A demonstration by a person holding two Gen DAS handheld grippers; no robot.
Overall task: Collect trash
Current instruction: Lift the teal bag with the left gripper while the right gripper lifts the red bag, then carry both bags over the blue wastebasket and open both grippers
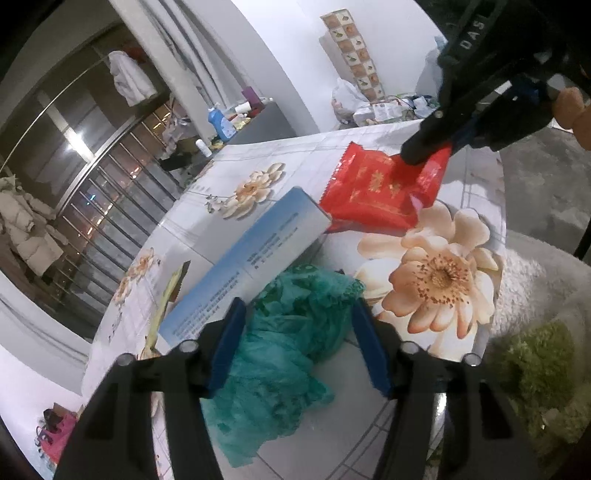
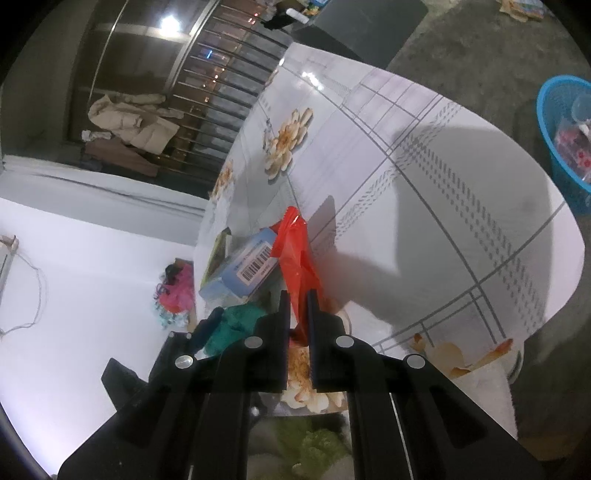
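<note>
Floral-clothed table [image 2: 424,155] carrying the trash: right tool [image 2: 297,302] pinching the light, crinkly red wrapper [image 1: 373,188] by its edge; left tool [image 1: 297,325] gaping wide, straddling the soft green bag [image 1: 280,350].

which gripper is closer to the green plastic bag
Left. The left gripper has its open jaws on either side of the green plastic bag. The right gripper is farther up the table, jaws shut on the red wrapper.

"DAS" stands on the right tool's black body [image 1: 471,33]; the box's [image 2: 251,266] barcode digits are unreadable.
</note>
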